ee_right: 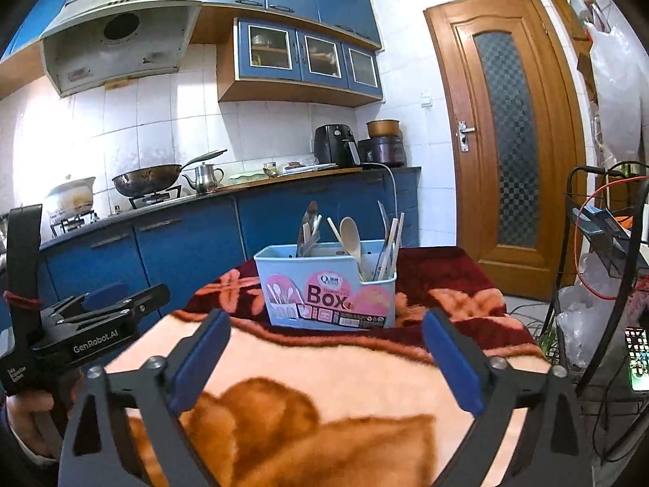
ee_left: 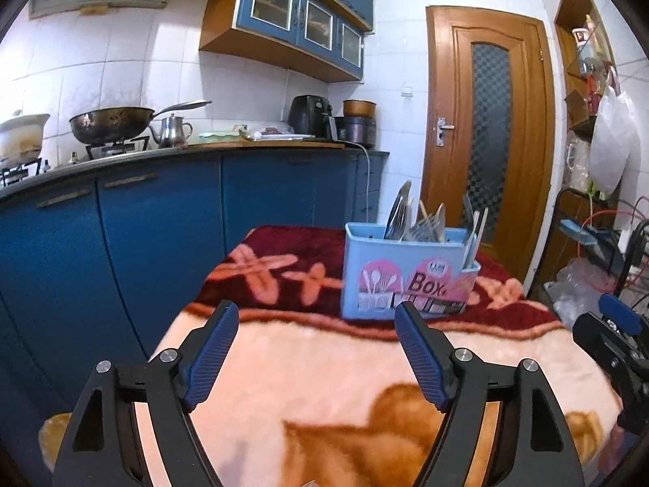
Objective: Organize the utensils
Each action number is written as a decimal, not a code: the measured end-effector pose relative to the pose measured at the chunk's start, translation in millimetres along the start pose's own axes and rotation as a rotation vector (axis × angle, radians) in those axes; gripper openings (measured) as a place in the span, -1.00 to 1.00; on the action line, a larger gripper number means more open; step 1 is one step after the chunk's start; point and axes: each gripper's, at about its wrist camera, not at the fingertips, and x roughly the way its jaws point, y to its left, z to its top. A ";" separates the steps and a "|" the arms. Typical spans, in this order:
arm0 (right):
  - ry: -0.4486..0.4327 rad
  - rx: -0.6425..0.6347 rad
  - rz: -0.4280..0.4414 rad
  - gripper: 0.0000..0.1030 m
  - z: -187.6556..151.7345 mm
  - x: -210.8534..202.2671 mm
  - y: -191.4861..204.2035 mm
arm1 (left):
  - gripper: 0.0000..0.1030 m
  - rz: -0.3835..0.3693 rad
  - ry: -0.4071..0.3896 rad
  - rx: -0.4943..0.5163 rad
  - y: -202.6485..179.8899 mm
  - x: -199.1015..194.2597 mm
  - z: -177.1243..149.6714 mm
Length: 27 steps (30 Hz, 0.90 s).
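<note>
Blue pads fill the bottom of my left view: the left gripper (ee_left: 316, 316) hangs over the blanket (ee_left: 324, 365) with its jaws spread wide and nothing between them, released. Ahead of it, nearer the right pad, the box (ee_left: 405, 280) stands upright on the blanket's dark red far end, with forks (ee_left: 428, 223) and other utensils poking out of it. At the right edge I catch the right gripper (ee_left: 612, 324) alongside.

Over to my right view: the right gripper (ee_right: 326, 318) is spread wide too, empty, above the same blanket (ee_right: 344, 369). Dead ahead between its pads sits the box (ee_right: 328, 284), a wooden spoon (ee_right: 351, 237) leaning in it and chopsticks (ee_right: 389, 243) in its right compartment. Left gripper (ee_right: 101, 304) shows at the left edge, a hand (ee_right: 30, 414) beneath it.
</note>
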 end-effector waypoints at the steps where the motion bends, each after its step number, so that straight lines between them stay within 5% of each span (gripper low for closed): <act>1: -0.001 -0.003 -0.002 0.98 -4.5 1.2 -0.1 | 0.56 0.002 0.002 0.002 -0.9 2.4 -5.0; 13: 0.034 0.010 -0.092 0.99 -48.6 20.1 -21.2 | 0.56 0.019 0.025 0.036 -13.8 26.0 -45.9; 27: 0.021 0.044 -0.063 0.99 -51.4 21.5 -27.9 | 0.56 0.014 0.048 0.043 -19.3 31.7 -52.8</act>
